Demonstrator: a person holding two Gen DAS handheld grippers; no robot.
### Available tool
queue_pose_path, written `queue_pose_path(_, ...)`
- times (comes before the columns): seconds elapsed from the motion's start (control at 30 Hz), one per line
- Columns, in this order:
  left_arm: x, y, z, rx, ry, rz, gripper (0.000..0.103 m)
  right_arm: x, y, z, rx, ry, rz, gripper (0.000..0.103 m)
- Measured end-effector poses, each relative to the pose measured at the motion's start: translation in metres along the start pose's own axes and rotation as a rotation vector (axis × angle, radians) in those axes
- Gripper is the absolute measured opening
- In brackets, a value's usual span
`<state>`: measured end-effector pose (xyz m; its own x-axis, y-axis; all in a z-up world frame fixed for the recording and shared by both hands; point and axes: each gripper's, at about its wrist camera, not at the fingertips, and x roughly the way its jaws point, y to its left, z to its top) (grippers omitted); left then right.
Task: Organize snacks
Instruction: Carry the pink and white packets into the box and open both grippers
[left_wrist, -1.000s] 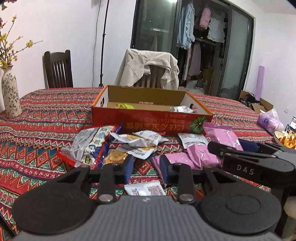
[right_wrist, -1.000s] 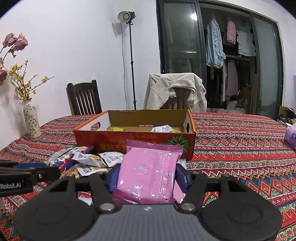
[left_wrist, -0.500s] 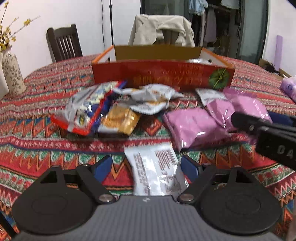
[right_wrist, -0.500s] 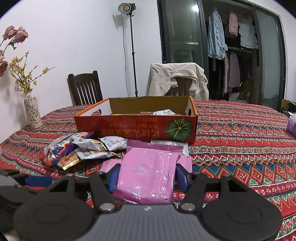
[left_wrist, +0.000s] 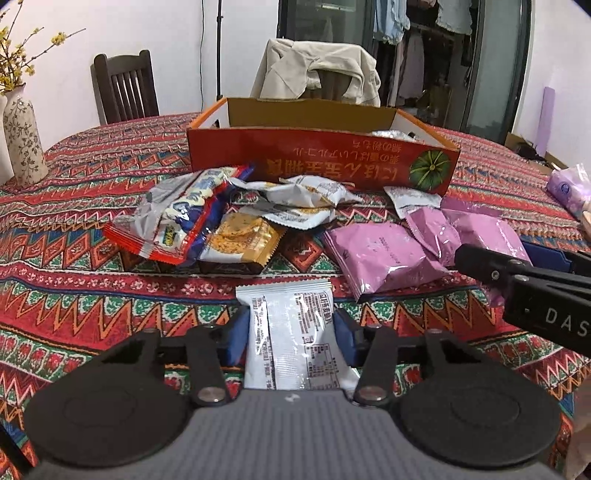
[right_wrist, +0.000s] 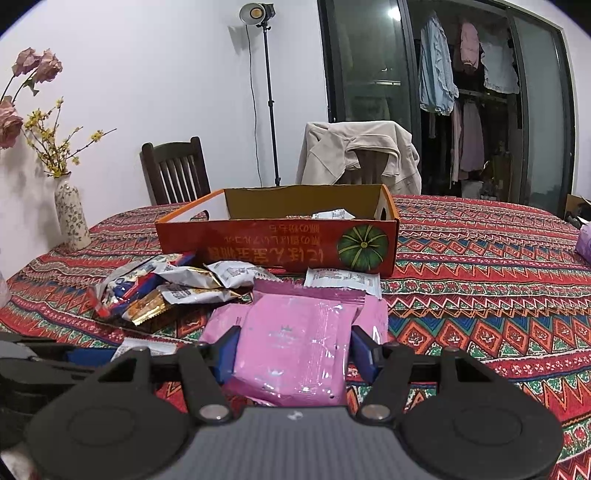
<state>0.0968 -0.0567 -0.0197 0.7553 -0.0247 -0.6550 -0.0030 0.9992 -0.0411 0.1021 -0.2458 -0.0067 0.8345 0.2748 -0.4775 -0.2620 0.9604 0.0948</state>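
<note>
An orange cardboard box (left_wrist: 317, 162) stands mid-table with a few packets inside; it also shows in the right wrist view (right_wrist: 273, 247). Loose snack packets lie in front of it: a red-blue bag (left_wrist: 177, 221), a gold packet (left_wrist: 240, 240), white packets (left_wrist: 306, 195) and pink packets (left_wrist: 380, 254). My left gripper (left_wrist: 291, 332) has its blue fingers closed on the sides of a white packet (left_wrist: 295, 336). My right gripper (right_wrist: 295, 350) is shut on a pink packet (right_wrist: 295, 343) and shows at the right of the left wrist view (left_wrist: 517, 273).
A patterned red tablecloth (right_wrist: 480, 266) covers the table. A floral vase (left_wrist: 22, 140) stands at the far left. Two chairs (right_wrist: 173, 170) stand behind the table, one draped with a beige jacket (right_wrist: 362, 155). A purple tissue pack (left_wrist: 569, 188) lies at the right.
My left gripper dropped to the white packet, opened around it, then closed on its sides. My right gripper kept hold of the pink packet and pulled back slightly from the box.
</note>
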Motion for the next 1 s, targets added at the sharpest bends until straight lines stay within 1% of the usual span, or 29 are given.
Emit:
queue_pose_path(0.17, -0.018, 0.002, 0.005, 0.008, -0.054, -0.024, 0.050, -0.006, 0.002, 0.003, -0.004, -0.017, -0.006, 0.061)
queue_pose_path(0.27, -0.031, 0.001, 0.014, 0.029, -0.105, -0.041, 0.050, -0.009, 0.002, 0.007, -0.008, -0.029, -0.010, 0.061)
queue_pose_path(0.4, -0.046, 0.000, 0.035, 0.051, -0.188, -0.042, 0.050, -0.011, 0.002, 0.016, -0.016, -0.051, -0.015, 0.061)
queue_pose_path(0.47, -0.049, -0.001, 0.048, 0.053, -0.216, -0.043, 0.050, -0.011, 0.003, 0.023, -0.023, -0.064, -0.019, 0.061)
queue_pose_path(0.53, -0.050, -0.002, 0.061, 0.057, -0.242, -0.022, 0.050, -0.010, 0.003, 0.032, -0.028, -0.079, -0.022, 0.061)
queue_pose_path(0.63, -0.047, -0.001, 0.083, 0.048, -0.279, -0.015, 0.050, -0.005, 0.003, 0.048, -0.032, -0.097, -0.027, 0.061)
queue_pose_path(0.83, -0.025, 0.002, 0.127, 0.017, -0.297, 0.003, 0.050, 0.014, 0.001, 0.084, -0.040, -0.130, -0.037, 0.061)
queue_pose_path(0.93, -0.012, 0.004, 0.144, 0.000, -0.289, 0.019, 0.050, 0.030, -0.002, 0.104, -0.032, -0.132, -0.039, 0.061)
queue_pose_path(1.0, 0.001, 0.006, 0.155, -0.013, -0.277, 0.016, 0.050, 0.042, -0.004, 0.117, -0.033, -0.130, -0.048, 0.061)
